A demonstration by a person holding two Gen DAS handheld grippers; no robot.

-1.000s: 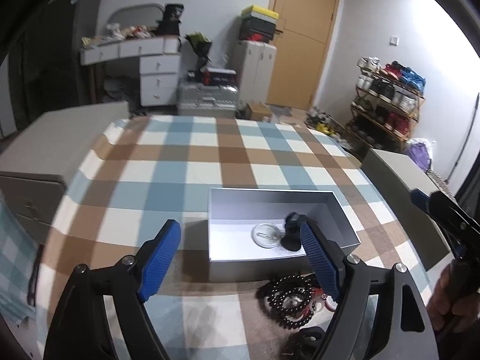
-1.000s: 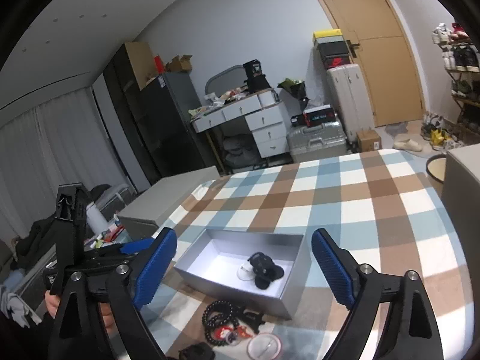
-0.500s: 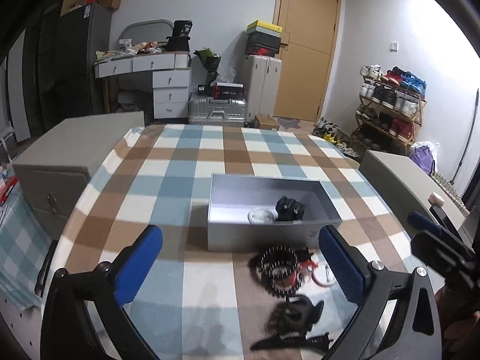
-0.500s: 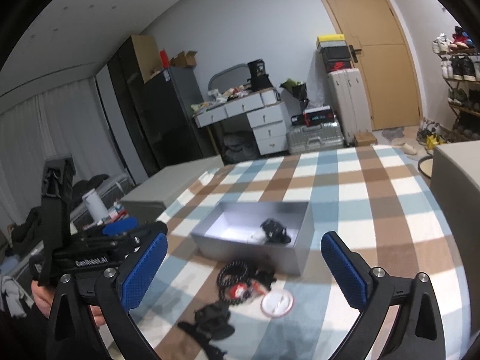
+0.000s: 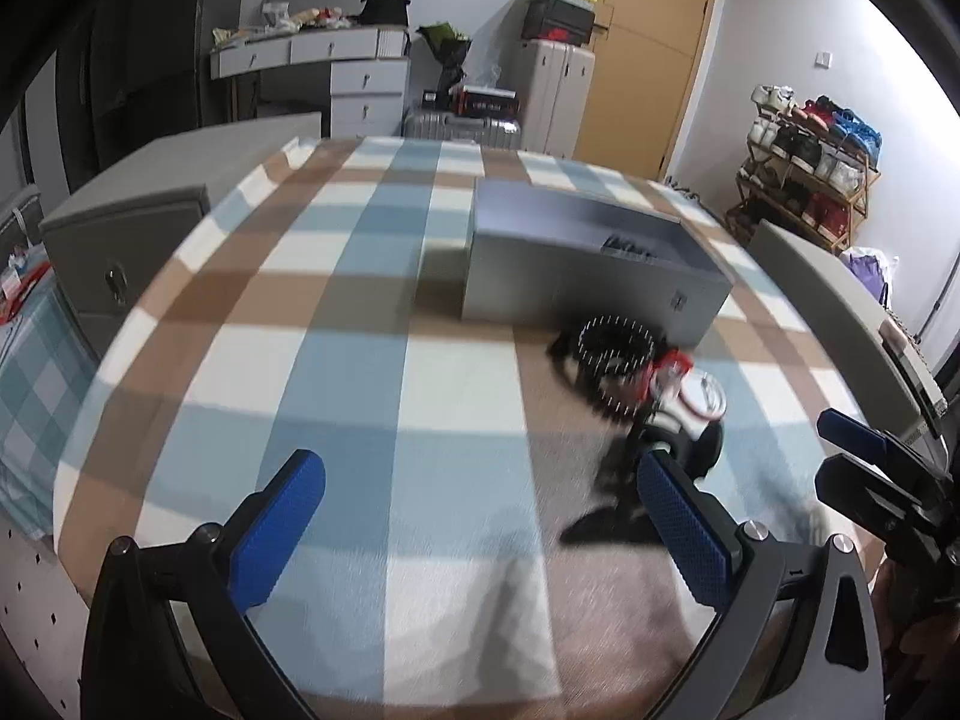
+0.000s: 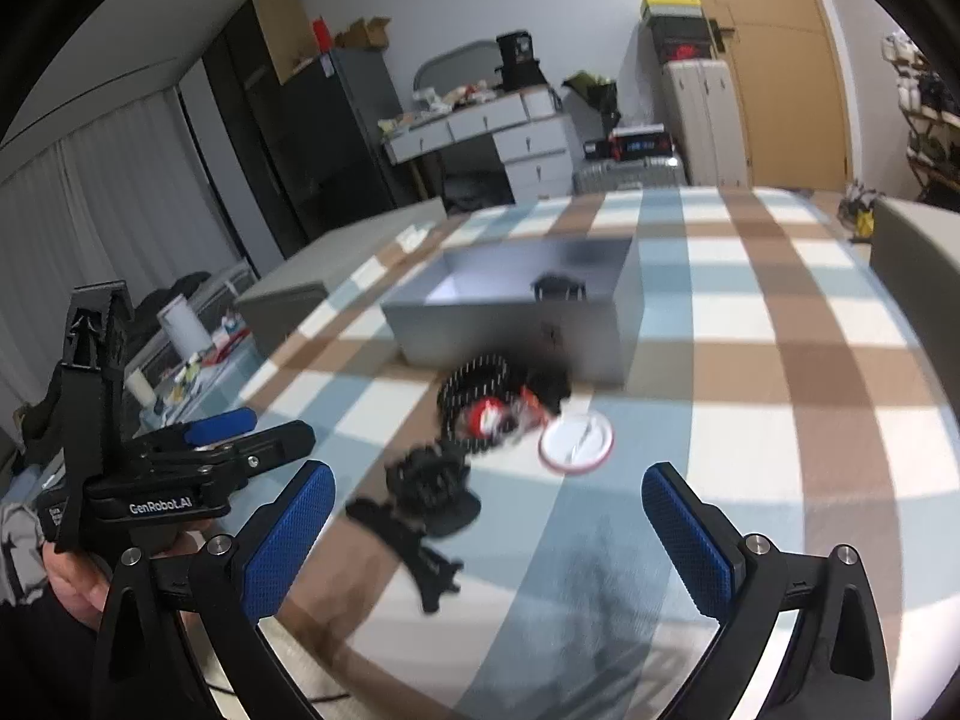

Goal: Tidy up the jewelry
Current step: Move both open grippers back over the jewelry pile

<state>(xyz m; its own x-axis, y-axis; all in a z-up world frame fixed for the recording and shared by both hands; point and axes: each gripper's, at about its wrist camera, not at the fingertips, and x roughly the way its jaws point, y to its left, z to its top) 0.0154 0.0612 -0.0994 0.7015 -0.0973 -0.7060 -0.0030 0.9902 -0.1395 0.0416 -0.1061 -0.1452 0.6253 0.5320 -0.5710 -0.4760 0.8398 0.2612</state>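
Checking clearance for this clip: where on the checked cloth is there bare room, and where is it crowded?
Bare: the checked cloth left of the grey box, and right of the round white lid. Crowded: just in front of the box, where black bead bracelets, lid and black hair clips cluster.

"GenRobot.AI" in white on the black body of the left gripper (image 6: pixel 249 431)

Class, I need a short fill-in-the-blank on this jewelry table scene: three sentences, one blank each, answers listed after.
1. The grey box stands on a ______ tablecloth.
2. Both the left gripper and the right gripper have their jaws ______.
3. The black beaded bracelet lies ______ the box, on the cloth.

Missing words: checked; open; outside
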